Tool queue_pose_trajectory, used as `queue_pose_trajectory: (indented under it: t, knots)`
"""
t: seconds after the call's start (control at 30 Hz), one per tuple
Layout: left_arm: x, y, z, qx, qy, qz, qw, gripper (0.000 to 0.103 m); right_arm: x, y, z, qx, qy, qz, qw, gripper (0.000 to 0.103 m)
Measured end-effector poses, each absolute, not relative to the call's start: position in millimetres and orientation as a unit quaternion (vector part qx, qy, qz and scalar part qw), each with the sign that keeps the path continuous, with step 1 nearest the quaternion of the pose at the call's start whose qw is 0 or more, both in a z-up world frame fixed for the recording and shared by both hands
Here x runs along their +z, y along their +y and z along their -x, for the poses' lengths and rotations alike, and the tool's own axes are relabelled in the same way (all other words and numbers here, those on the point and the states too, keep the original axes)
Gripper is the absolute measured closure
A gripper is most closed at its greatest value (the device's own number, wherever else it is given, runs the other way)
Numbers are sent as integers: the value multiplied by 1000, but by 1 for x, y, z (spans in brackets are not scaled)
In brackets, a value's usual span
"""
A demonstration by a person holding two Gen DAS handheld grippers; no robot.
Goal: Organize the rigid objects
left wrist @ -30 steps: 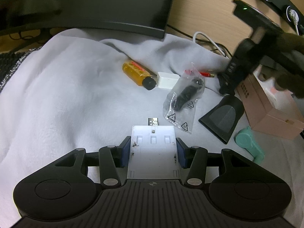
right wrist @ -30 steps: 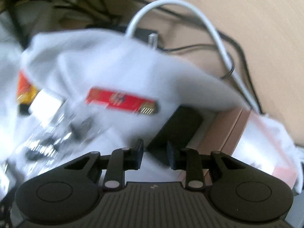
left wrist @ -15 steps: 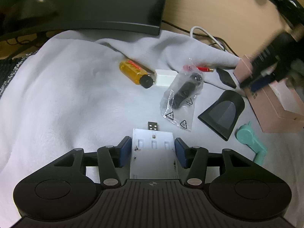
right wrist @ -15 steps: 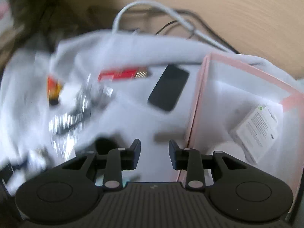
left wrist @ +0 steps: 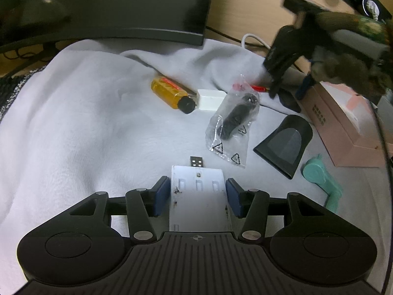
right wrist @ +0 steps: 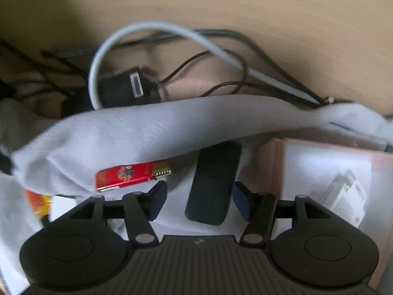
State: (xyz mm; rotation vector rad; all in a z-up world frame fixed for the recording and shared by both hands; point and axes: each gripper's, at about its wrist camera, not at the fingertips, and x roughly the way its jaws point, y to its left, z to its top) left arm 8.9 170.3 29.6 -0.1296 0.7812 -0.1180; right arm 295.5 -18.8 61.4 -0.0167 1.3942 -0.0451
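Note:
My left gripper [left wrist: 198, 198] is shut on a flat white plastic case [left wrist: 199, 196] and holds it low over the grey cloth [left wrist: 86, 123]. A small USB dongle [left wrist: 196, 161] lies just ahead of it. My right gripper [right wrist: 199, 200] is open, its jaws on either side of a flat black slab [right wrist: 213, 184] lying on the cloth beside the pink box [right wrist: 319, 172]. A red lighter [right wrist: 132, 175] lies left of the slab. In the left wrist view the right gripper [left wrist: 282, 56] hovers at the far right by the pink box [left wrist: 343, 127].
On the cloth lie an amber bottle [left wrist: 172, 95], a white block [left wrist: 210, 99], a bagged black part [left wrist: 233, 120], a black wedge-shaped nozzle [left wrist: 286, 145] and a teal handle [left wrist: 321, 179]. A monitor [left wrist: 110, 5] stands behind. Cables [right wrist: 172, 56] lie on the wooden desk.
My right gripper has swung back from the pink box to the black slab and opened wider around it. My left gripper stays put, still holding the white case.

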Motion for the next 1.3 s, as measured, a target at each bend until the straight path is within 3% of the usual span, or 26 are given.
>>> queue_pose_trajectory:
  t: [0.17,0.3,0.47,0.5,0.53,0.7,0.87,0.93,1.0,1.3]
  knots:
    - [30,171,-7,-61,375,66,923,48,50,6,-307,-39,643,81,760,45]
    - [29,173,-6,-62,372,75,923,48,54,0,-297,-21,640,99,762,73]
    - [29,175,-5,-67,370,76,923,48,65,-16,-269,8,635,64,770,82]
    - [29,175,-5,-67,370,77,923,48,66,-19,-260,18,637,53,769,98]
    - [28,175,-5,-66,370,76,923,48,64,-25,-249,34,647,35,761,103]
    - [28,173,-4,-66,369,73,924,48,55,-39,-185,93,662,-38,743,103]
    - [38,175,2,-58,353,87,930,49,79,-42,-109,138,568,19,812,98]
    - [54,171,8,-51,326,74,941,49,78,-58,-97,135,559,-16,818,76]
    - [74,165,6,-62,303,67,949,49,70,-68,-81,128,552,-56,822,70]
    - [120,67,-174,-262,390,122,874,49,47,-97,-7,80,527,-57,844,70]
